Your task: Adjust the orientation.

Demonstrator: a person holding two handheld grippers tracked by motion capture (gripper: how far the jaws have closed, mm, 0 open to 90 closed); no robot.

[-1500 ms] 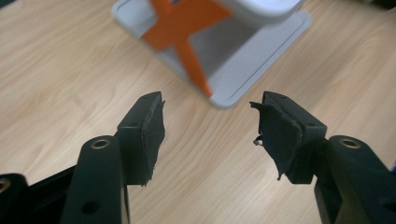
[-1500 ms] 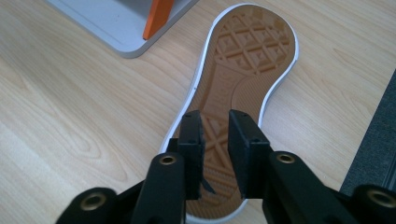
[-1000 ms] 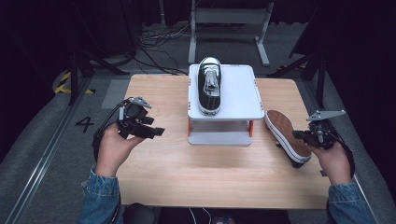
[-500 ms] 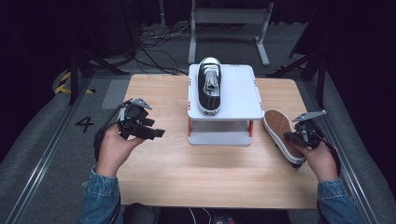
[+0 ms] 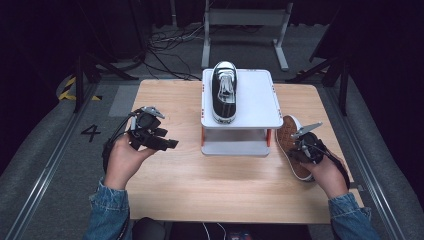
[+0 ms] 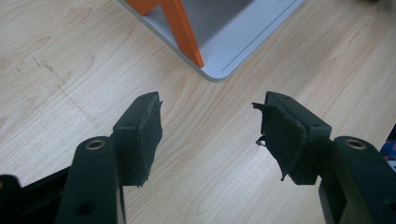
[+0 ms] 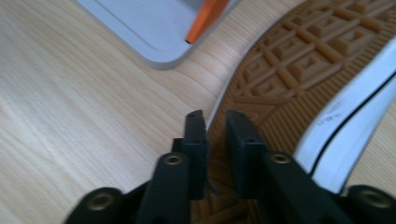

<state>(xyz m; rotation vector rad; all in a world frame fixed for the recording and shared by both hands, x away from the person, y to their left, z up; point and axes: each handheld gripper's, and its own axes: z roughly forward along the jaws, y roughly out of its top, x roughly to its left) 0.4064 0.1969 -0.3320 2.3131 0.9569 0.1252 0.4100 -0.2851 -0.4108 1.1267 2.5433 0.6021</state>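
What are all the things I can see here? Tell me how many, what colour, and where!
Shoe on stand: 1, black and white, upright on the stand's top shelf.
Shoe on its side: 1, brown sole with white edge, on the table right of the stand.
Stand: 1, grey shelves with orange posts, middle of the table.
Table: 1, light wood.
Left gripper: 1, black, fingers wide apart above bare table.
Right gripper: 1, black, fingers nearly together at the sole's edge.
Sleeves: 2, blue denim, bottom edge.

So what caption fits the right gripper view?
Right gripper closing on the brown-soled white sneaker's edge.
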